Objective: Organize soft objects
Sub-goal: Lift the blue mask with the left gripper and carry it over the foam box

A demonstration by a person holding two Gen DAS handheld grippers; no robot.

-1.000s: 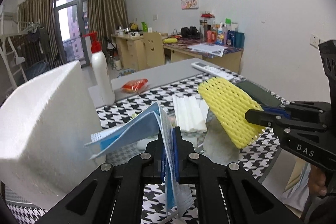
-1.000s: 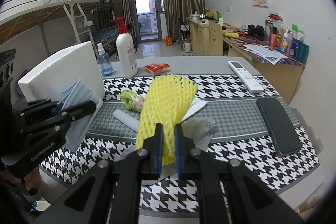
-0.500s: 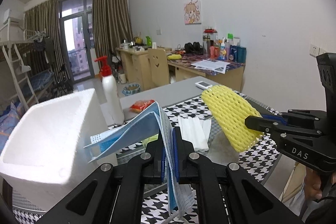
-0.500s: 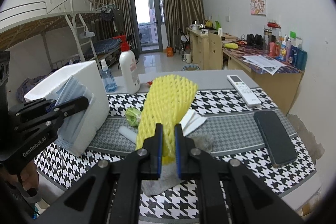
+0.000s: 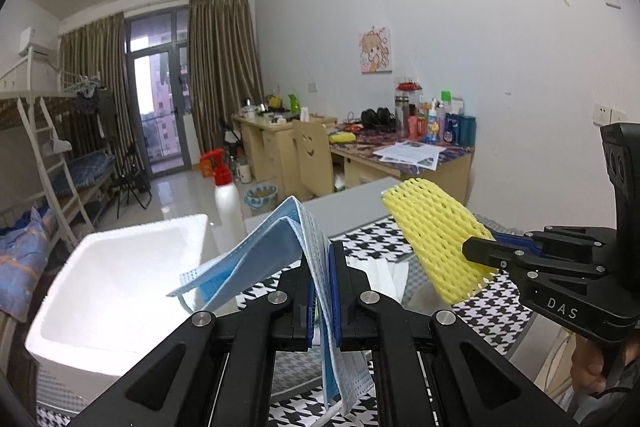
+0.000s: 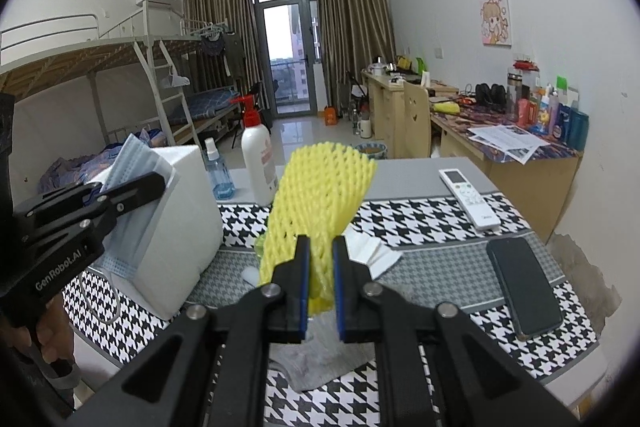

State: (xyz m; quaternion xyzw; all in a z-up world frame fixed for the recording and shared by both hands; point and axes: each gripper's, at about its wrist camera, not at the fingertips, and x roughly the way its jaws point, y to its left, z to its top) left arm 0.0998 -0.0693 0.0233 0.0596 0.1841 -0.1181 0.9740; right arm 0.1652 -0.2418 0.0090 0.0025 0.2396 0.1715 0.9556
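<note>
My left gripper [image 5: 321,259] is shut on a stack of blue face masks [image 5: 264,255], held in the air to the right of the open white foam box [image 5: 120,267]. In the right wrist view the same masks [image 6: 136,163] hang in front of that foam box [image 6: 180,227]. My right gripper [image 6: 320,247] is shut on a yellow foam net sleeve [image 6: 320,191], lifted above the houndstooth table [image 6: 420,211]. The left wrist view shows the sleeve [image 5: 436,239] at the right, clamped by the right gripper [image 5: 476,251]. White folded cloths [image 6: 372,251] and a grey rag [image 6: 320,351] lie under the sleeve.
A white pump bottle [image 6: 260,163] and a blue spray bottle [image 6: 218,171] stand behind the box. A remote [image 6: 468,197] and a black phone [image 6: 522,283] lie at the table's right. A green item [image 6: 260,247] peeks from behind the sleeve. Desks line the far wall.
Both grippers have risen with their loads. The foam box now appears lower, with its open inside showing in the left wrist view. The sleeve hangs higher above the table.
</note>
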